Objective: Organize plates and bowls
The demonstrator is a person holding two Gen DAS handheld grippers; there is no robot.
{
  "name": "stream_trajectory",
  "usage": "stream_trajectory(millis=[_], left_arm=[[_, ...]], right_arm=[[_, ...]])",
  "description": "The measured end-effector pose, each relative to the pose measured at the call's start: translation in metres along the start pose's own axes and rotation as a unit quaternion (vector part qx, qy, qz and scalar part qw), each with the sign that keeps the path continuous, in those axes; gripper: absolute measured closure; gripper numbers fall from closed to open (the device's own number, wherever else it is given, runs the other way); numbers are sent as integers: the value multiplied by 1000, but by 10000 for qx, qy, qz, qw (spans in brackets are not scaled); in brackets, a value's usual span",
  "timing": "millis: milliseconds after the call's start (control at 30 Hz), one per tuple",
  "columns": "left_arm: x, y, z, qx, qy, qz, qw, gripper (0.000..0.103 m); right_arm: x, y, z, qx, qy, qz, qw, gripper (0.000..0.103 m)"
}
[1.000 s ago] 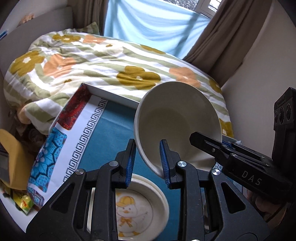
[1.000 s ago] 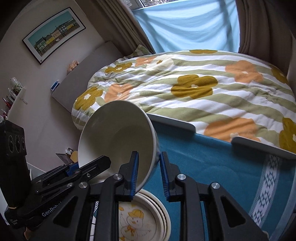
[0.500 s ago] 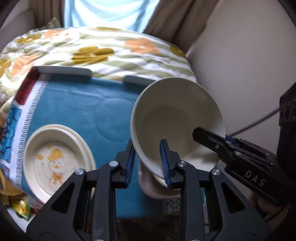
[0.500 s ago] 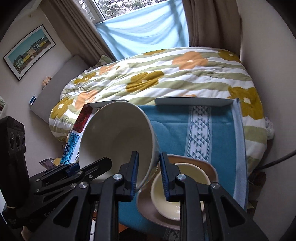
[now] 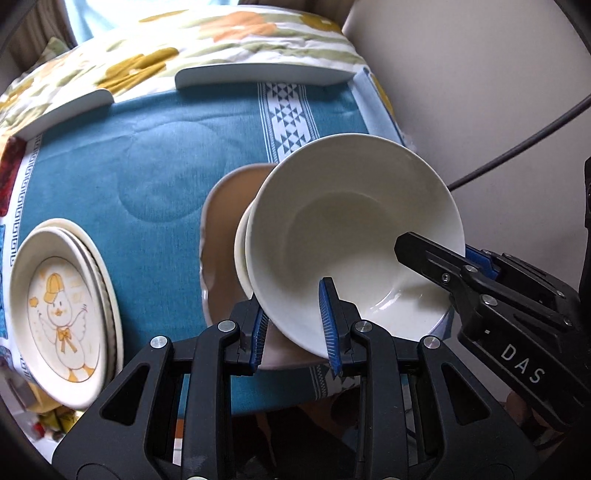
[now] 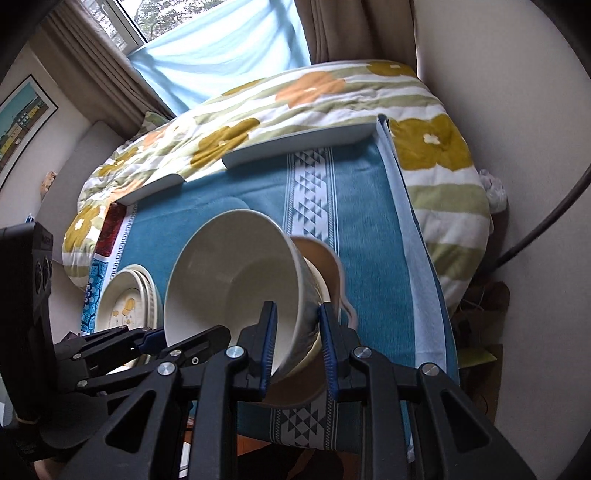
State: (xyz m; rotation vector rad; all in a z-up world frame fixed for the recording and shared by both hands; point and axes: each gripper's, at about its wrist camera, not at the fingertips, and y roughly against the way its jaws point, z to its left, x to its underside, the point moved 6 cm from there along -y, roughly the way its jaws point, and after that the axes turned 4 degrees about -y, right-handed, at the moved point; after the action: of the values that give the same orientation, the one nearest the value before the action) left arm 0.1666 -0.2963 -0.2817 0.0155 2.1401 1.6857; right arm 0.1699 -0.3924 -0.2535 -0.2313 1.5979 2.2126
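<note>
Both grippers, left [image 5: 295, 332] and right [image 6: 297, 341], clench one cream bowl [image 5: 351, 236] by its rim (tilted). Only the left view shows the duck plate [image 5: 59, 314] clearly, at 8 o'clock.

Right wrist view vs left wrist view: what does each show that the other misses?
Only the right wrist view: the window, the light blue curtain, a framed picture on the wall, and the white bowl's outer wall nearing the smaller bowl.

Only the left wrist view: the duck drawing on the top plate in full, and the tan plate under the bowls more openly.

Both: the white bowl clamped at its rim by the left gripper and right gripper, the teal cloth, the flowered quilt.
</note>
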Motion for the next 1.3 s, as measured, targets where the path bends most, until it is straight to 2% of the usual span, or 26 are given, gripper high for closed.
stream_trajectory(millis=[467,767,900,1200,1300], left_arm=[[-4,-14,12,-613,-494,112,9968,79],[-7,-19,14,-787,-652,109,9947,79],[-7,-20,12,-919,-770,75,9928,79],[-7,-14,13,-799,-720,-20,9942,79],[-12,4,12,-764,-750,-231,9940,79]], right_arm=[[14,-27,2,166,102,201,9996,82],[12,-27,4,442,254,181,9985,82],[12,-27,2,424,235,185,9987,82],[10,-25,1,362,145,224,9990,82],[7,-16,2,314,100,122,9994,82]])
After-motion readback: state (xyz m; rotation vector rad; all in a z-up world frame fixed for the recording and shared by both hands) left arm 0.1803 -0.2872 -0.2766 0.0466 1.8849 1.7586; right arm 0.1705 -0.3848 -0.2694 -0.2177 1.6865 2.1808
